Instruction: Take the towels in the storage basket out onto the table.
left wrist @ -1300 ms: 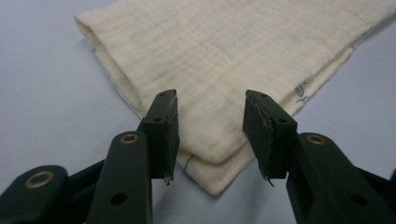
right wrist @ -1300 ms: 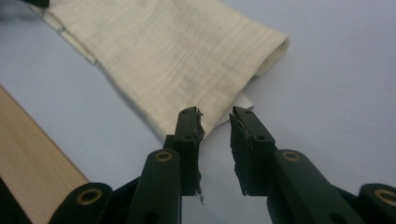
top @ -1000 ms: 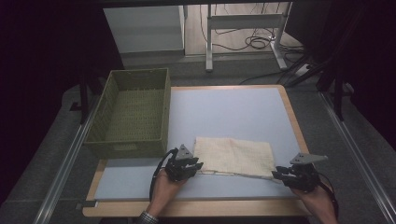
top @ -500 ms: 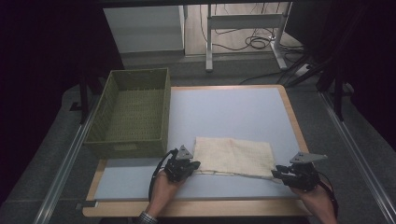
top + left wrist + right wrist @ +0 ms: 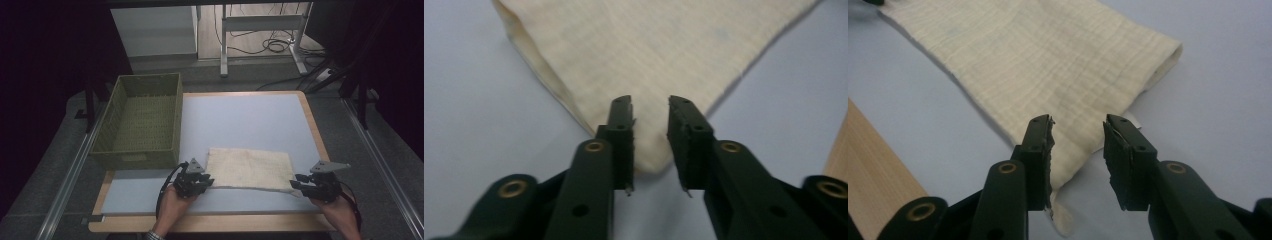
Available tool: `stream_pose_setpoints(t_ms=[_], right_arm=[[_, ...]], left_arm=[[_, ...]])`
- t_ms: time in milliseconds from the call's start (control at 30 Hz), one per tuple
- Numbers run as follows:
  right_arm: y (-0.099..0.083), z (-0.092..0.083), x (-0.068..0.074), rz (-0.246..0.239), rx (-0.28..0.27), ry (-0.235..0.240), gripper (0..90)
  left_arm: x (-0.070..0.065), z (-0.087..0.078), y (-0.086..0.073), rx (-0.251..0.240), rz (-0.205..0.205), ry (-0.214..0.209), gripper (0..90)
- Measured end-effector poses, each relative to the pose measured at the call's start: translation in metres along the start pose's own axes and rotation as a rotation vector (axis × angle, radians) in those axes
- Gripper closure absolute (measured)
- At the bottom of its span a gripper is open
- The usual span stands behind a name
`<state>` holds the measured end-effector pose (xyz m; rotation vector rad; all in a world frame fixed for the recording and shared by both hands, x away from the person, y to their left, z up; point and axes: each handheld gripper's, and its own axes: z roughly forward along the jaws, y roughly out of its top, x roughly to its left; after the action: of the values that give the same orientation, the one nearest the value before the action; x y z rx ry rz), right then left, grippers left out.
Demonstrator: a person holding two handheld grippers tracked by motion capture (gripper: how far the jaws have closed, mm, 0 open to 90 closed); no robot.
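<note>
Cloth: a cream folded cloth (image 5: 249, 169) is lying flat on the near half of the pale blue table top (image 5: 245, 120), its near edge running between the 2 grippers
Left gripper: the left gripper (image 5: 206, 181) is sitting at the cloth's near left corner; in the left gripper view (image 5: 650, 145) its jaws are standing apart with the corner tip lying in the gap, the pads not pressing on it; they have just been opening
Right gripper: the right gripper (image 5: 294, 182) is sitting at the near right corner; in the right gripper view (image 5: 1078, 160) its jaws are apart over the corner, and have just been opening
Hard to make out: whether the left jaw in the right gripper view is brushing the fabric is unclear; the corner tip is partly hidden behind it
Basket: a green woven basket (image 5: 141, 120) is standing to the far left, well apart from the cloth
Cut off: both forearms are running off the near edge of the high view
</note>
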<state>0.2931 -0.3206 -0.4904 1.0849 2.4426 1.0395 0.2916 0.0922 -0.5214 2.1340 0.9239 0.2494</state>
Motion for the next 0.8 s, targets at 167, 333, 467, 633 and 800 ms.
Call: stream_pose_setpoints(t_ms=[167,333,467,633,800], right_arm=[[0.013,0.004,-0.012,0.018,-0.027,-0.017,62.3],[0.035,0.02,-0.029,0.036,-0.037,-0.047,66.9],[0.052,0.038,-0.041,0.043,-0.03,-0.063,70.6],[0.057,0.061,-0.052,0.061,0.006,-0.097,69.7],[0.047,0.075,-0.059,0.083,0.034,-0.106,60.6]], left_arm=[[0.009,0.004,0.023,-0.022,-0.006,0.059,63.0],[0.023,0.021,0.047,-0.023,-0.013,0.098,65.0],[0.037,0.033,0.065,-0.034,-0.03,0.144,68.3],[0.051,0.047,0.072,-0.024,-0.071,0.198,66.2],[0.064,0.059,0.064,0.018,-0.117,0.229,61.7]])
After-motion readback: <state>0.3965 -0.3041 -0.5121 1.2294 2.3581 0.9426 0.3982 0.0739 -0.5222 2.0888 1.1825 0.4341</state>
